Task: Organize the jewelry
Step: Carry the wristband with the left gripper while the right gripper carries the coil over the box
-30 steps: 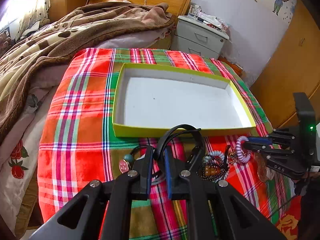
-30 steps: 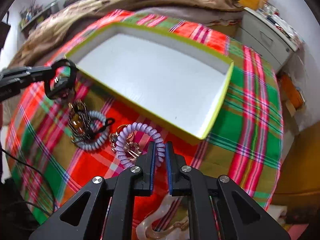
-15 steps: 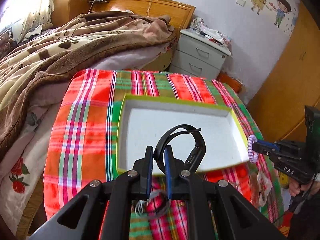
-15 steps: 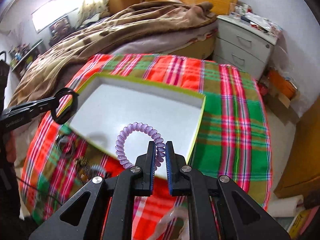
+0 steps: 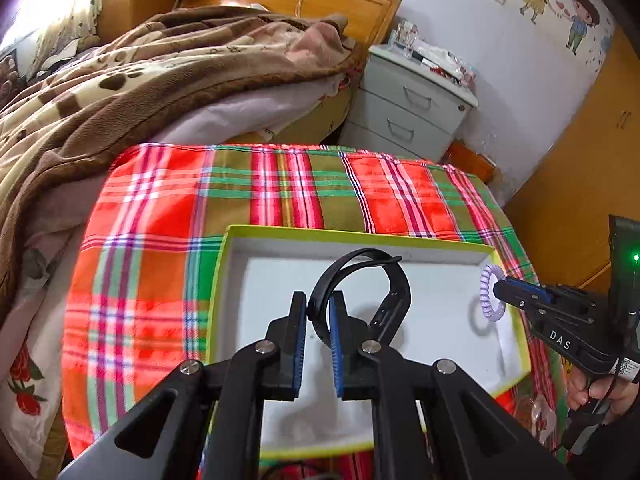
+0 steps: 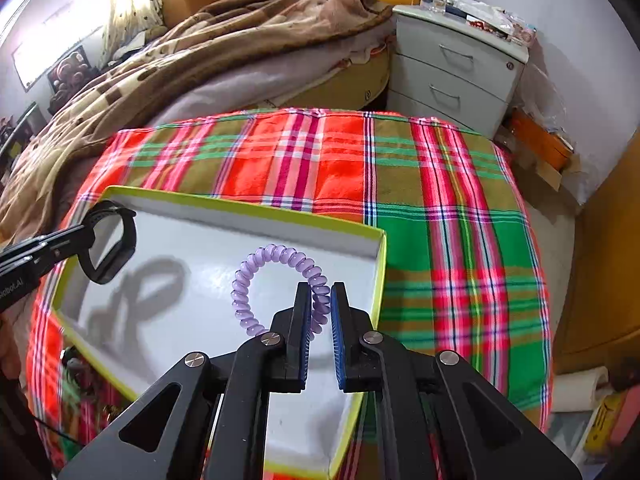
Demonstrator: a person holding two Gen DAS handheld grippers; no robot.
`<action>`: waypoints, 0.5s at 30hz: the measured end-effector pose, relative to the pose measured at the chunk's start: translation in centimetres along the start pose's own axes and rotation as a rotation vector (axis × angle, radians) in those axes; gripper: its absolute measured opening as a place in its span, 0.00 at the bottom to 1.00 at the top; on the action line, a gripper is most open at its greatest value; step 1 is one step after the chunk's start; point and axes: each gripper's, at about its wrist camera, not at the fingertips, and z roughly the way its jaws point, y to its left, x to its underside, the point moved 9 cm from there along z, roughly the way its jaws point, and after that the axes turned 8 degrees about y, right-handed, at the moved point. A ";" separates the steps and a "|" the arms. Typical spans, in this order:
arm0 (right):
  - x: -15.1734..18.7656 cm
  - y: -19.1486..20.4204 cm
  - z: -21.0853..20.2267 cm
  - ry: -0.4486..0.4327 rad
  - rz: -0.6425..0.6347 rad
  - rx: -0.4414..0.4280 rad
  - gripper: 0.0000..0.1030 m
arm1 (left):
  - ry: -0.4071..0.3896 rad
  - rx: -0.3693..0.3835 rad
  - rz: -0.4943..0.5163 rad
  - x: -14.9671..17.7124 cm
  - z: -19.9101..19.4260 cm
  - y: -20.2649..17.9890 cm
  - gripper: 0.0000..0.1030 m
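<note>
A shallow white box with a yellow-green rim [image 5: 360,236] [image 6: 248,208] lies on the plaid cloth. My left gripper [image 5: 318,300] is shut on a black wristband [image 5: 394,280], which hangs in the air over the box's floor. In the right wrist view that gripper [image 6: 86,240] enters from the left with the wristband [image 6: 116,252] above the box's left side. My right gripper [image 6: 320,292] is shut on a lilac spiral hair tie [image 6: 276,280], held above the box's right part. In the left wrist view the right gripper [image 5: 498,288] and hair tie [image 5: 488,296] are at the box's right wall.
The plaid cloth [image 5: 160,248] covers a low table beside a bed with a brown blanket [image 5: 120,80]. A grey nightstand [image 6: 452,64] stands behind. More jewelry [image 6: 76,364] lies on the cloth in front of the box. A hand [image 5: 596,392] grips the right tool.
Both grippers lifted off the cloth with their items and moved forward over the box. The jewelry pile has dropped out of the left wrist view.
</note>
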 end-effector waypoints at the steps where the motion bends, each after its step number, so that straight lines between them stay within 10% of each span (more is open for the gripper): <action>1: -0.2 0.0 0.3 0.004 0.000 0.004 0.10 | 0.015 -0.005 -0.008 -0.2 0.6 0.1 0.12; 15: -1.1 -0.1 2.5 0.043 -0.027 0.072 0.10 | 0.069 -0.019 -0.029 -0.6 4.1 0.9 0.12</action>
